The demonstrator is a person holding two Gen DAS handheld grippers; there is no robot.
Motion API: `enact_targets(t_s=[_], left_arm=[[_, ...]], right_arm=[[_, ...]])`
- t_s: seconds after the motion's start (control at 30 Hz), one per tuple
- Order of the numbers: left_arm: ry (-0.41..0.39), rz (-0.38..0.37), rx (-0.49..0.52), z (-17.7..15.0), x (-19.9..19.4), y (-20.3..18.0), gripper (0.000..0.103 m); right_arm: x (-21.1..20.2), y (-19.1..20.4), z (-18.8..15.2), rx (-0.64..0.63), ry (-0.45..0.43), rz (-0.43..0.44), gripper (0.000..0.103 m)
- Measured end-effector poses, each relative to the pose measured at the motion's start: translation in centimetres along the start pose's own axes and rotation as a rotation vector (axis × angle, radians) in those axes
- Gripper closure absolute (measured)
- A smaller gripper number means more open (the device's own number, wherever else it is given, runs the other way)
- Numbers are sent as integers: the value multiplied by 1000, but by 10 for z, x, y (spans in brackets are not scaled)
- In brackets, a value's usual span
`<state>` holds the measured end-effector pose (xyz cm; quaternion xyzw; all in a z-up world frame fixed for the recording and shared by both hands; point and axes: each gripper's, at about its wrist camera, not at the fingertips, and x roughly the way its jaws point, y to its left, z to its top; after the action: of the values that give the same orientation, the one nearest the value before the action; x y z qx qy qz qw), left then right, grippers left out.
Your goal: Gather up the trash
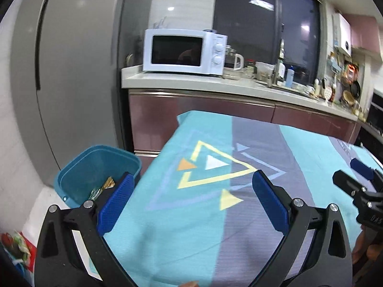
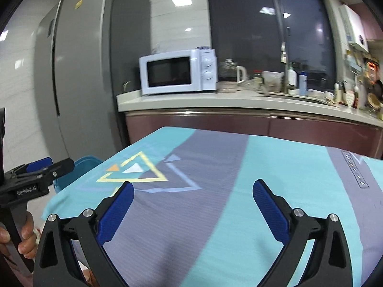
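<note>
A teal trash bin [image 1: 95, 165] stands on the floor left of the table, with crumpled wrappers [image 1: 103, 187] inside. Its rim also shows in the right wrist view [image 2: 83, 165]. My left gripper [image 1: 192, 186] is open and empty, above the table's left part next to the bin. My right gripper [image 2: 192, 191] is open and empty, above the middle of the table. The right gripper shows at the right edge of the left wrist view [image 1: 359, 184]; the left gripper shows at the left edge of the right wrist view [image 2: 38, 167]. I see no loose trash on the tablecloth.
The table carries a teal and grey cloth with triangles [image 1: 215, 165]. Behind it run a kitchen counter [image 1: 191, 81] with a white microwave [image 1: 184, 51], a kettle and bottles. A grey fridge [image 1: 71, 71] stands at the left. A colourful package [image 1: 16, 246] lies low left.
</note>
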<state>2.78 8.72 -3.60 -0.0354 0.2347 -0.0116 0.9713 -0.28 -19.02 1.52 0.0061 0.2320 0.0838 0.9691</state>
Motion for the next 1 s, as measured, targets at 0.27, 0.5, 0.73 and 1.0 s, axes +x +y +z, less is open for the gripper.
enact_targets(t_s=[0.27,0.5,0.73,1.0], left_arm=[[-35,-4,58,-5,-12,-31,6],[-44,-11,68,-3,-16,-35,6],[-55,-5,67,-2,-18,-33,6],[-62,1,67,-2,-20,-32,6]], right_arm=[[-14,-11,-5,5,-23,-35,7],[-21,-12,-6,10,-33,-44,7],[-24,-12,-6,8,-46,-60,7],[-25,-11,-7,1,-51,-67,7]])
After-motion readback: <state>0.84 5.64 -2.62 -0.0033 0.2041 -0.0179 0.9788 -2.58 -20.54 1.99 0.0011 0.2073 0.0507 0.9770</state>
